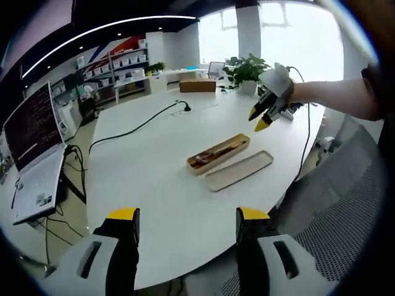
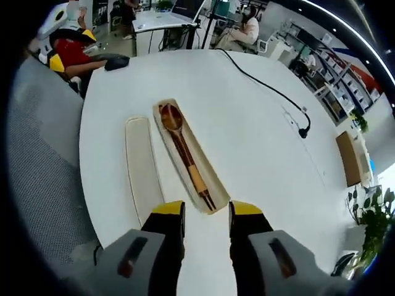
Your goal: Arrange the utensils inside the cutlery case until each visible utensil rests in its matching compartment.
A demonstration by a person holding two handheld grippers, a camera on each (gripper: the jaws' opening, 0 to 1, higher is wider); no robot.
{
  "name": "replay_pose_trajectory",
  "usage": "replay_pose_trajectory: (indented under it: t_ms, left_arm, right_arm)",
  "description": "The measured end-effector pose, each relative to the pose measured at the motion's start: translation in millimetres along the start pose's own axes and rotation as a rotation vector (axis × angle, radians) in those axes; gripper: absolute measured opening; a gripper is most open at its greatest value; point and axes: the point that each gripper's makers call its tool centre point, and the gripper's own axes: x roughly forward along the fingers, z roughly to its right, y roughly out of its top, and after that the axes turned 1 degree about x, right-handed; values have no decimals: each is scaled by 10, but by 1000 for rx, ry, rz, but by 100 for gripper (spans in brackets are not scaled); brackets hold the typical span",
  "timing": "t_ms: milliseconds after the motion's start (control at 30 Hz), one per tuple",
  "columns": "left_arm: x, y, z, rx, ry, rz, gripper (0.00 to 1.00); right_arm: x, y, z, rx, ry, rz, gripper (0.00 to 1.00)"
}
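Note:
On the white table lies an open tan cutlery case (image 1: 245, 142) (image 2: 215, 181). Inside it a brown wooden spoon (image 2: 172, 119) (image 1: 208, 158) rests lengthwise, with dark chopsticks (image 2: 202, 190) beside its handle. The case's flat lid (image 1: 239, 170) (image 2: 141, 169) lies alongside, apart from the case. My left gripper (image 1: 187, 217) is open at the table's near edge, well short of the case. My right gripper (image 2: 207, 211) (image 1: 258, 120) hovers open just beyond one end of the case, holding nothing. The left gripper (image 2: 73, 48) also appears far off, past the table's edge.
A black cable (image 1: 136, 126) (image 2: 265, 86) runs across the table to a plug. A cardboard box (image 1: 197, 85) (image 2: 352, 157) and a potted plant (image 1: 247, 71) sit at one side. A black mouse (image 2: 116, 61), a laptop (image 1: 37, 160) and grey mesh chairs (image 1: 345, 222) (image 2: 37, 172) border the table.

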Motion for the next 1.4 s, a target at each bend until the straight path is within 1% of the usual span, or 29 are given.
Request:
replay_pose_trajectory:
  t_ms: [333, 400, 567, 633, 700, 767, 800, 900, 933, 1000, 1067, 1100, 1133, 1167, 1200, 1233, 1267, 1300, 1333, 1367, 1400]
  left_arm:
    - [-32, -42, 14, -1, 13, 0, 65]
    - [-29, -62, 2, -4, 15, -7, 65]
    - [-44, -105, -15, 2, 21, -14, 65]
    - [-52, -91, -5, -7, 18, -4, 65]
    - [-49, -66, 34, -16, 0, 3, 65]
    - [-49, -29, 70, -7, -11, 9, 66]
    - [-45, -2, 93, 3, -20, 16, 66]
    - [-15, 74, 195, 25, -72, 27, 67]
    - [-8, 83, 234, 31, -89, 25, 67]
    - [19, 54, 289, 50, -120, 5, 68]
    - [27, 56, 359, 45, -160, 8, 69]
    - [32, 55, 380, 59, -177, 5, 69]
    - [52, 32, 376, 96, -188, -11, 69]
    - [69, 0, 377, 111, -201, -32, 69]
    - [87, -20, 412, 123, -234, -43, 70]
    - [111, -18, 470, 116, -277, -40, 72]
    - [123, -20, 512, 113, -306, -44, 74]
    - [149, -28, 559, 137, -339, -50, 75]
    - [169, -49, 570, 168, -352, -63, 75]
    - [213, -86, 559, 221, -358, -86, 75]
    - [249, -106, 551, 258, -362, -94, 75]
  right_arm:
    - [-231, -170, -120, 26, -24, 17, 26]
    - [-249, -198, -112, 28, -42, 23, 26]
    - [-270, -243, -187, 49, -38, 27, 27]
    - [-270, -273, -224, 51, -35, 29, 28]
    - [-271, -319, -274, 64, -28, 31, 30]
    - [-248, -375, -275, 70, -24, 28, 30]
    - [-264, -390, -313, 69, -21, 25, 31]
    - [-323, -454, -396, 72, -13, 22, 31]
    - [-327, -488, -366, 76, -13, 20, 31]
    - [-357, -542, -346, 86, -16, 19, 31]
    - [-375, -581, -342, 99, -20, 22, 32]
    - [-378, -608, -349, 106, -19, 21, 32]
    - [-381, -641, -351, 112, -23, 19, 33]
    - [-385, -661, -354, 112, -24, 18, 33]
    - [-390, -684, -366, 113, -23, 18, 34]
    - [-389, -697, -380, 115, -20, 17, 34]
    - [-382, -712, -411, 112, -10, 15, 34]
    - [-376, -716, -431, 108, -3, 16, 35]
    - [-366, -711, -461, 106, 5, 18, 36]
    - [-358, -704, -484, 103, 12, 22, 36]
    - [-340, -688, -521, 98, 22, 27, 37]
